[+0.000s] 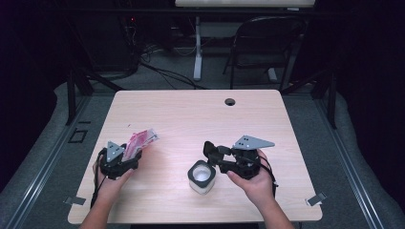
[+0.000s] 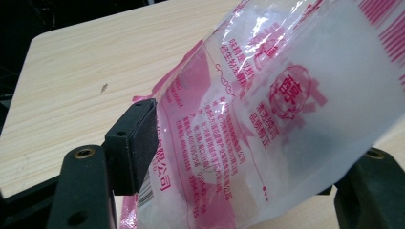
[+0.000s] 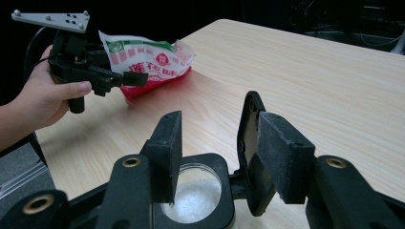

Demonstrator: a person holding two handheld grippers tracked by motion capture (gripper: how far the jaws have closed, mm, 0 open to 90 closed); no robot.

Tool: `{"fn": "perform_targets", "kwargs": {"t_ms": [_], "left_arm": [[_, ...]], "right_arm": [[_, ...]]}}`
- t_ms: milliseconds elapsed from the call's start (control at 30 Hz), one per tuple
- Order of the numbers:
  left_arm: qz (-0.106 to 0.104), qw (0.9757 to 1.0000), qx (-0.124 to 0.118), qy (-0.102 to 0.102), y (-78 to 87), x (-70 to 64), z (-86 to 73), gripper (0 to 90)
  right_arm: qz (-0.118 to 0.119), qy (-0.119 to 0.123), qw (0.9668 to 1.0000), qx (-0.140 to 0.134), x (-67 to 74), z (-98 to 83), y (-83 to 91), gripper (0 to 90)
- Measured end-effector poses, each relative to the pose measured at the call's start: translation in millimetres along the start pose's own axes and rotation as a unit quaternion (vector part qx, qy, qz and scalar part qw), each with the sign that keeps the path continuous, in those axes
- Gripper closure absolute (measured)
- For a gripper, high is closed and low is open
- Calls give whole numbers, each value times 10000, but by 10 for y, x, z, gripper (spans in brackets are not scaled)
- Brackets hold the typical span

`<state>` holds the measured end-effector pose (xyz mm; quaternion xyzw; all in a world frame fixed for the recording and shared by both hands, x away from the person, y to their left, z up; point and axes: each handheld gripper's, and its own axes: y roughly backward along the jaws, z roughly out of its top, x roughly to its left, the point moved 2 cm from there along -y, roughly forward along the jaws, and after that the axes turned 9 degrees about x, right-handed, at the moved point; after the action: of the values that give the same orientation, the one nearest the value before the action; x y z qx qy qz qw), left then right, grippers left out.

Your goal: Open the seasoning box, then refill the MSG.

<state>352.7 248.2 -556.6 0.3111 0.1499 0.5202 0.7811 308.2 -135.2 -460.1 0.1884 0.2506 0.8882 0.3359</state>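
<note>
Two tools are at work: my right tool (image 1: pixel 210 151) hovers with jaws apart around the flipped-up lid (image 3: pixel 252 143) of the white jar (image 1: pixel 202 177), just in front of me on the table (image 1: pixel 191 114). Farther left, my left tool (image 1: pixel 128 153) is clamped on the pink-printed bag (image 1: pixel 141 140). If I'm to pour, I should judge it best to steady the jar and tilt the bag slowly.

Far half of tabletop (image 1: pixel 200 109) bare, free for my passing. Near side: bag (image 1: pixel 141 140) at left, open jar (image 1: pixel 201 177) centre block way.
</note>
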Motion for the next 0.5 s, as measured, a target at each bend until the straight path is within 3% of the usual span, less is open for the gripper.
{"fn": "perform_targets", "kwargs": {"t_ms": [267, 500], "left_arm": [[-225, 9995, 63, -197, 9, -124, 27, 329], [-279, 9988, 119, -375, 4, -230, 42, 332]], "right_arm": [[-13, -42, 10000, -3, -31, 7, -1, 514], [-60, -109, 9999, -29, -81, 5, 26, 514]]}}
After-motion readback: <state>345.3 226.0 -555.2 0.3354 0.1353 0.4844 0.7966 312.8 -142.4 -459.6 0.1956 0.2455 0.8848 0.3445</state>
